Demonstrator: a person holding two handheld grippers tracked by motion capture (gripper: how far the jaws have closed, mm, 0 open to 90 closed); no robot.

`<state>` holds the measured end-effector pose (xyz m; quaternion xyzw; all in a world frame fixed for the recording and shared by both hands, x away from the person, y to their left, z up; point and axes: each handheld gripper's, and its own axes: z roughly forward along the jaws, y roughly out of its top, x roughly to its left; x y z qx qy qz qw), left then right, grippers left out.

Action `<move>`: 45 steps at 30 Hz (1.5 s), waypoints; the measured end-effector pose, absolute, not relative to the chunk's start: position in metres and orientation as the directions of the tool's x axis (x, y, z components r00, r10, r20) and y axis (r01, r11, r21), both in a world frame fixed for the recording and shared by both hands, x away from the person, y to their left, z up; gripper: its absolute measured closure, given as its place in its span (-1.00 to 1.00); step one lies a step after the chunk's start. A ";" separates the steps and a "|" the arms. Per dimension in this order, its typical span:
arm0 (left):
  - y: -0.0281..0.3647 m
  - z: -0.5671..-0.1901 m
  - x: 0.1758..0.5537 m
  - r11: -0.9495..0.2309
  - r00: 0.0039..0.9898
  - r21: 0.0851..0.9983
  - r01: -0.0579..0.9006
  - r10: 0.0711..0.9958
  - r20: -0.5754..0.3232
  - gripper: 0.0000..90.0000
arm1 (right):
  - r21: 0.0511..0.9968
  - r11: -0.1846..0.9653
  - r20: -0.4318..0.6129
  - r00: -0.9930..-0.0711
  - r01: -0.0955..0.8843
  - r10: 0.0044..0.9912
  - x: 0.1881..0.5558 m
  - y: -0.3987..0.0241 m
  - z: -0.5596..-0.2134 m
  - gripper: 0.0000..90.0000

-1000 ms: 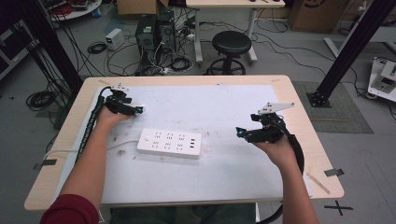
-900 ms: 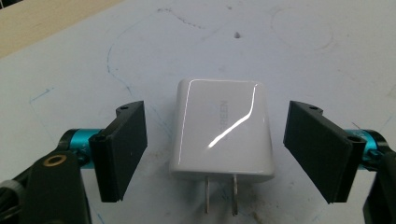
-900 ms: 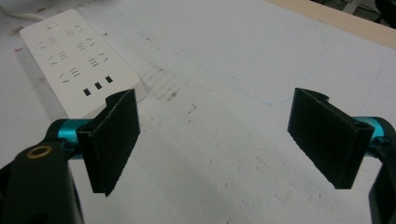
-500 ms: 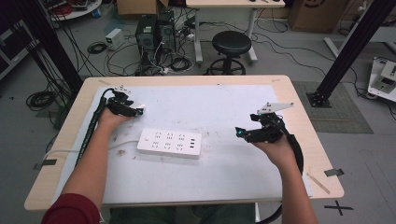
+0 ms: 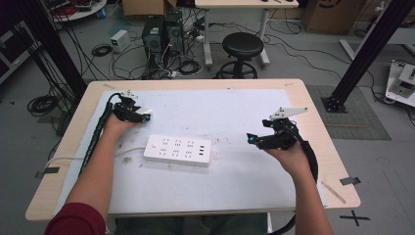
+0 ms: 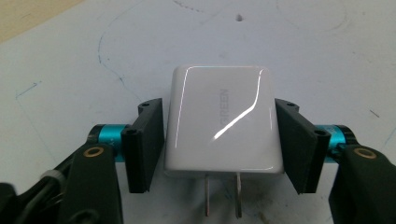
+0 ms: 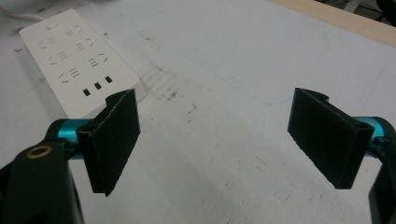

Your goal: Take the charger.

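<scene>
A white plug-in charger (image 6: 219,140) lies flat on the white table cover, its two prongs pointing back toward the camera. My left gripper (image 6: 218,108) has just been closing, and its black pads now press on the charger's two sides. In the high view the left gripper (image 5: 142,116) sits at the table's far left with the charger (image 5: 147,113) at its tips. A white power strip (image 5: 177,149) lies mid-table. My right gripper (image 5: 252,139) hovers to the right of the strip, open with nothing between its pads (image 7: 116,140). The power strip (image 7: 74,65) shows at the upper left of the right gripper view.
The strip's white cord (image 5: 63,159) runs off the table's left edge. The wooden table rim (image 5: 195,84) borders the white cover. A black stool (image 5: 242,46), computer towers and loose cables stand on the floor beyond the far edge.
The left gripper's jaws have drawn in on the white charger. Both hands and the power strip keep their places.
</scene>
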<state>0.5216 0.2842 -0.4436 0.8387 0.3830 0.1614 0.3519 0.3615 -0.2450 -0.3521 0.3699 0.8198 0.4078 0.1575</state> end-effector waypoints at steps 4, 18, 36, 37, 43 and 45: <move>0.283 -0.443 0.521 -0.469 0.661 0.713 0.521 0.750 0.009 -0.07 | 0.785 0.393 0.046 -0.677 0.480 0.735 0.362 -0.245 -0.352 -0.62; 0.285 -0.417 0.507 -0.519 0.704 0.723 0.457 0.707 0.062 -0.06 | 0.786 0.401 0.039 -0.685 0.471 0.727 0.362 -0.243 -0.353 -0.62; 0.271 -0.349 0.440 -0.529 0.754 0.782 0.329 0.646 0.120 -0.06 | 0.805 0.412 0.035 -0.727 0.428 0.686 0.352 -0.236 -0.343 -0.62; 0.269 -0.344 0.432 -0.533 0.760 0.784 0.317 0.637 0.126 -0.06 | 0.805 0.412 0.036 -0.728 0.428 0.685 0.351 -0.236 -0.343 -0.62; 0.264 -0.331 0.403 -0.552 0.780 0.788 0.274 0.606 0.153 -0.06 | 0.813 0.416 0.031 -0.743 0.409 0.669 0.346 -0.236 -0.340 -0.62; 0.264 -0.331 0.403 -0.552 0.780 0.788 0.274 0.606 0.153 -0.06 | 0.812 0.416 0.032 -0.742 0.410 0.670 0.345 -0.237 -0.339 -0.62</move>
